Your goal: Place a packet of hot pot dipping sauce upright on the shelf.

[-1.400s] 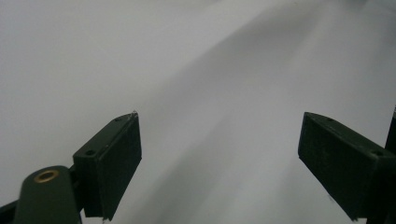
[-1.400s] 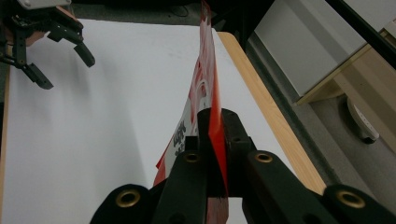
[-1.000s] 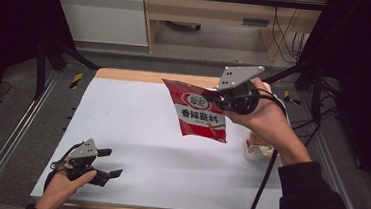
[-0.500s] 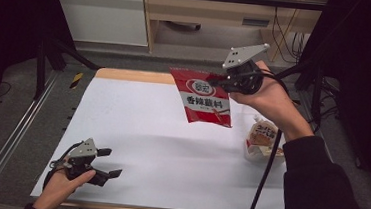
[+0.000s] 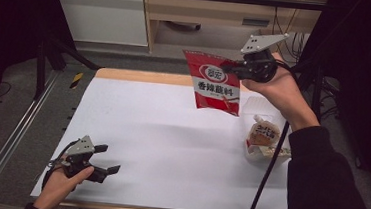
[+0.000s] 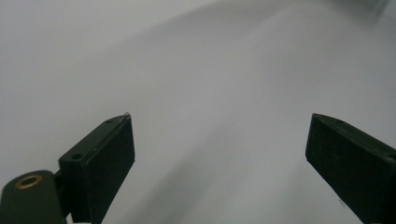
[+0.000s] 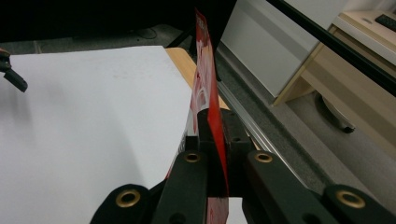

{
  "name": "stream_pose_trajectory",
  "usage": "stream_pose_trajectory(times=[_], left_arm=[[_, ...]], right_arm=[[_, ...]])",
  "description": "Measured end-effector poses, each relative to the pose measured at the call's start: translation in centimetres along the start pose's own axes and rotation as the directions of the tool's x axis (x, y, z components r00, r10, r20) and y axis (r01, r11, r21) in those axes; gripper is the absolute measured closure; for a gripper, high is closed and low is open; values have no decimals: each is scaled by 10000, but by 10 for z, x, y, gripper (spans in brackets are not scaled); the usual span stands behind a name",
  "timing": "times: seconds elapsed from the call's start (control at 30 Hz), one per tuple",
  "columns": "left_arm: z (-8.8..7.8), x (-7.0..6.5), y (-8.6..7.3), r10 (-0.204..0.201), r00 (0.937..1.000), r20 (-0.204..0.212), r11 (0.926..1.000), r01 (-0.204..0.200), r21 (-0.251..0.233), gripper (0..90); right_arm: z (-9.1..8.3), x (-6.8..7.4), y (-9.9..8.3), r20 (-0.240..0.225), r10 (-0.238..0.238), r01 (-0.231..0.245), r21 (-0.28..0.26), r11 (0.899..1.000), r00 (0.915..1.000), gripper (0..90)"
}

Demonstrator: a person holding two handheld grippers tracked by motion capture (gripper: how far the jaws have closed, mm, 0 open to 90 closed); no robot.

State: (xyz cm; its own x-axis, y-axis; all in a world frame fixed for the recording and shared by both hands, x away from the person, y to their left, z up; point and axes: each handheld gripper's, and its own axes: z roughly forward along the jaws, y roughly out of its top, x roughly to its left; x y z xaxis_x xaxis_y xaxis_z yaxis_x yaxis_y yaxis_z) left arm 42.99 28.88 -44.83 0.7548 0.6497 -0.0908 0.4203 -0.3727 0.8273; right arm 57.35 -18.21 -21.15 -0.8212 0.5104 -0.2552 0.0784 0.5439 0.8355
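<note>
1. Right gripper: fingers clamped tight on the top edge of a red seasoning packet, which hangs in the air above the far right part of the table.
2. Left gripper: fingers spread wide with nothing between them, having just opened slightly further; it rests low at the near left corner.
3. A clear tub of packets sits at the right edge.

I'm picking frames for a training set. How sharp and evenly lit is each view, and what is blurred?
High view: white table sheet brightly lit, dark surroundings; red seasoning packet legible, held by the right gripper. Left gripper view: open left gripper over soft, featureless grey-white, shaded towards the left. Right gripper view: near jaws and packet edge slightly soft, background clearer.
</note>
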Motion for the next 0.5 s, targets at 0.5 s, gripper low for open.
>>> stream_pose_trajectory(times=[0.5], left_arm=[[3,-2,-1,255,9997,-67,9992,-253,321,77]], right_arm=[[-21,-19,-19,493,443,-440,-70,9990,9978,896]])
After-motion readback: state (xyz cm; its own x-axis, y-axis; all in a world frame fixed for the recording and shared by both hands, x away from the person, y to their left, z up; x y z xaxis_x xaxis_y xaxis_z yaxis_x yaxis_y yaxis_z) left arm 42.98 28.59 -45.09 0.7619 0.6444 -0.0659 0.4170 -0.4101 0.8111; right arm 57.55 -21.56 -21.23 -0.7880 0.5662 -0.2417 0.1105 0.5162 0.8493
